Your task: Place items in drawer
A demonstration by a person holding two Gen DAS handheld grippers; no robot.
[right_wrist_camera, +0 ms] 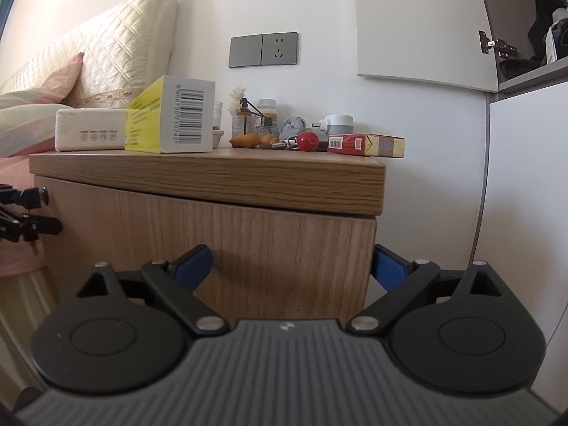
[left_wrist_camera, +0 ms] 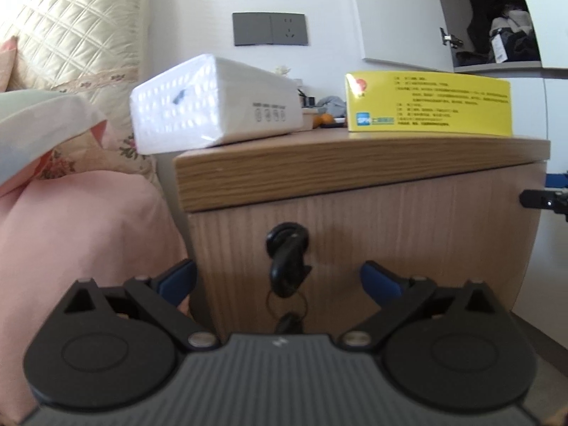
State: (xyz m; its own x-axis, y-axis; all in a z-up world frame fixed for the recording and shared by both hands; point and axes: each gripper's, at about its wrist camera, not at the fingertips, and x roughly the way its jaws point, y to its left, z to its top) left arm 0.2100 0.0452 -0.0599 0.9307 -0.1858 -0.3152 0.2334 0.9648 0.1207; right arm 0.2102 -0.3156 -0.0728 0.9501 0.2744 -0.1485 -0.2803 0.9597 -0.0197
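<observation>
A wooden nightstand has a closed drawer front [left_wrist_camera: 355, 241] with a black key [left_wrist_camera: 287, 259] in its lock. On its top [left_wrist_camera: 355, 163] lie a white tissue pack [left_wrist_camera: 216, 106] and a yellow box [left_wrist_camera: 429, 103]. My left gripper [left_wrist_camera: 280, 280] is open, its blue fingers either side of the key, just short of the drawer. My right gripper [right_wrist_camera: 291, 266] is open and empty, facing the nightstand's right front corner [right_wrist_camera: 369, 248]. The right wrist view also shows the tissue pack [right_wrist_camera: 90, 129], the yellow box [right_wrist_camera: 170, 115] and a red-and-gold box [right_wrist_camera: 365, 145].
A bed with pink sheet [left_wrist_camera: 71, 241] and quilted headboard [left_wrist_camera: 78, 25] stands left of the nightstand. Small bottles [right_wrist_camera: 266, 117], a red ball [right_wrist_camera: 307, 141] and a white plug [right_wrist_camera: 337, 124] sit at the back. An open wardrobe [right_wrist_camera: 525, 35] is at the right.
</observation>
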